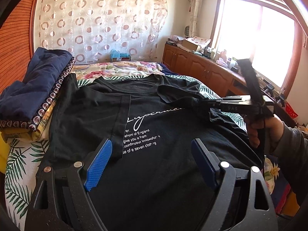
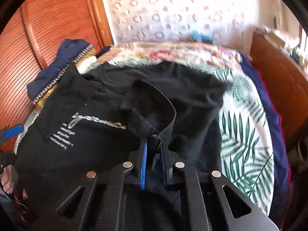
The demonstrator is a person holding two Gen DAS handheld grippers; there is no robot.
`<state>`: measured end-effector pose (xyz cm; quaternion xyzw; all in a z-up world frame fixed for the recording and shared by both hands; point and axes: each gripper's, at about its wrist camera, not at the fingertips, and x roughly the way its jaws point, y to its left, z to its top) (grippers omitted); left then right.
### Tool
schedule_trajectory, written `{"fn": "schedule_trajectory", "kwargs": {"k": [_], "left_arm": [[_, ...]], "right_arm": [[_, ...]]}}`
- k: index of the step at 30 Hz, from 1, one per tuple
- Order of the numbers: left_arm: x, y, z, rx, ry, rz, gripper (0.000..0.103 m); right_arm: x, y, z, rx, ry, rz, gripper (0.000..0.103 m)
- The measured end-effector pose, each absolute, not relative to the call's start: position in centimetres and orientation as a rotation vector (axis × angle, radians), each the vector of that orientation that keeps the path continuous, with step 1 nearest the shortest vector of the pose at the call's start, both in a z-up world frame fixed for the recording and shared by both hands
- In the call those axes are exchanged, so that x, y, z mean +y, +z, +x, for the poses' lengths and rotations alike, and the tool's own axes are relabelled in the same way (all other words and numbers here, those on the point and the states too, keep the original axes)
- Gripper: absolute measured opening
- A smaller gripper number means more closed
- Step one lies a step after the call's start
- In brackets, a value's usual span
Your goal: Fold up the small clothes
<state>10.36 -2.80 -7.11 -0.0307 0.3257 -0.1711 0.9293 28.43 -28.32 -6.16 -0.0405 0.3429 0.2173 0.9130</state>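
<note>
the right gripper (image 2: 154, 144) is pinching the black t-shirt's (image 1: 154, 154) right sleeve (image 2: 150, 115) on the bed (image 2: 240, 134), mid side-fold, needing carrying inward while the left gripper (image 1: 152, 154) is hovering spread.

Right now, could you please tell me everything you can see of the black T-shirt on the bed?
The black T-shirt looks like soft cotton, with a round ribbed collar and white script and small print on the chest. It lies front up on the leaf-print sheet, one side already folded inward over the print. The right gripper is shut on a pinch of the other sleeve's fabric. The left gripper hangs open above the lower chest.
</note>
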Motion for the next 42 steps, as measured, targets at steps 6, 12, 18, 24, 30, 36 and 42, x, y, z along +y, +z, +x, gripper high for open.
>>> {"fn": "schedule_trajectory", "kwargs": {"k": [6, 12, 18, 24, 30, 36, 42], "left_arm": [[-2.5, -7.4, 10.2, 0.672, -0.345, -0.071, 0.085], [-2.1, -7.5, 10.1, 0.674, -0.337, -0.08, 0.085], [-2.0, -7.6, 10.3, 0.677, -0.331, -0.085, 0.085], [-2.2, -7.7, 10.3, 0.68, -0.331, -0.074, 0.085], [-1.9, -8.5, 10.8, 0.699, -0.309, -0.069, 0.085], [-1.7, -9.0, 11.0, 0.712, -0.299, -0.063, 0.085], [-1.7, -9.1, 11.1, 0.715, -0.297, -0.06, 0.085]], "right_arm": [[-25.6, -6.0, 26.6, 0.699, 0.561, -0.145, 0.01], [-24.7, -7.5, 25.9, 0.784, 0.593, -0.214, 0.012], [-26.2, -6.6, 25.6, 0.756, 0.56, -0.191, 0.036], [-29.1, -5.6, 24.6, 0.692, 0.432, -0.174, 0.044], [-32.7, -7.6, 25.5, 0.77, 0.282, -0.129, 0.044], [-33.2, -8.4, 26.1, 0.814, 0.227, -0.118, 0.044], [-33.0, -7.8, 25.5, 0.805, 0.287, -0.119, 0.002]]}}
